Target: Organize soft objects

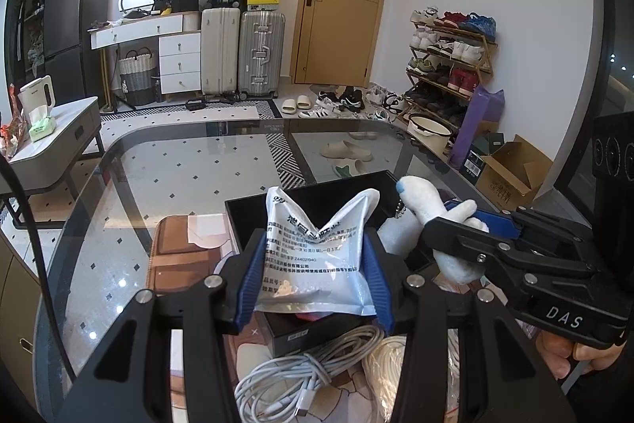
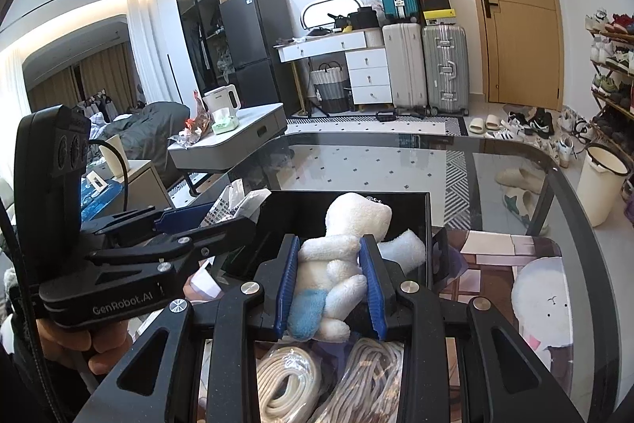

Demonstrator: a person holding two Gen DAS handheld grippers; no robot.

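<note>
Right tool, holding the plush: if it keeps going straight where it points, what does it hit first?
Probably the black box: the right tool, shut on the white plush toy, aims down into its open interior, so the plush should meet the box's inside or far wall first. Depth is unclear.

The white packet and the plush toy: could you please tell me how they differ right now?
The white packet is flat, glossy and printed with text; the plush toy is fluffy, white with blue patches. The packet sits in the left tongs; the toy in the right tongs. Both are clamped, above the black box.
</note>
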